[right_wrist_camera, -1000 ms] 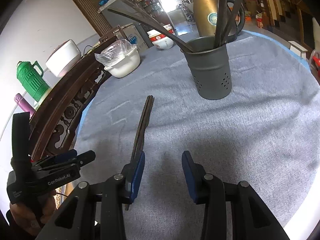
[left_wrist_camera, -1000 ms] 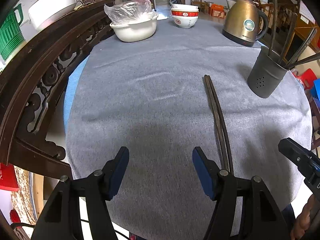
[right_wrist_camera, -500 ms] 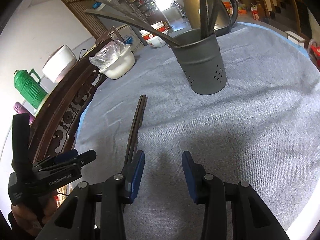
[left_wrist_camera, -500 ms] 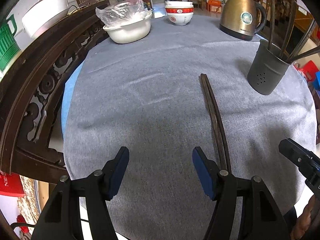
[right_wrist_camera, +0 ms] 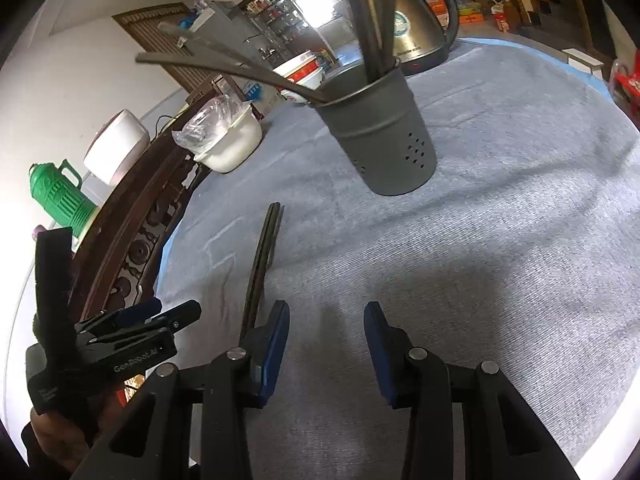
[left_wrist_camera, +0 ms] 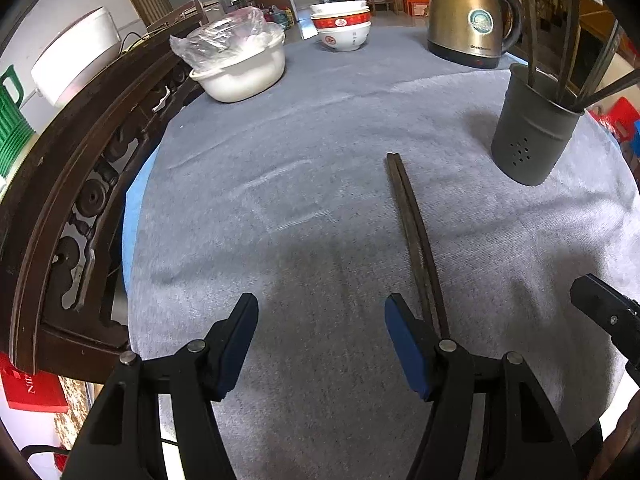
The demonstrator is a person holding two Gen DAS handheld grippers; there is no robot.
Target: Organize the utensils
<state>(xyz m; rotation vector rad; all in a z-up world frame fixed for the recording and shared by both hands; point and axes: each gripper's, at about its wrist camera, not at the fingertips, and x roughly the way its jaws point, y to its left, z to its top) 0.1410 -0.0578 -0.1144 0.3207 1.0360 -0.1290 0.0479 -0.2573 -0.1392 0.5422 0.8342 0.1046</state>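
Round worktop, covered in grey cloth. Contents:

- Pair of dark chopsticks, lying flat side by side, running from centre toward 6 o'clock in the left wrist view.
- Grey perforated utensil holder, upright at 2 o'clock, well apart from the pair, with several dark chopsticks standing in it.
- Brass-coloured electric kettle, 1 o'clock.
- Stacked red-and-white bowls, 12 o'clock.
- White bowl with plastic bag, 11 o'clock.
- Left claw: jaws apart, empty; chopsticks' near ends just outside one finger.
- Right claw: jaws apart, empty, chopsticks beside it.
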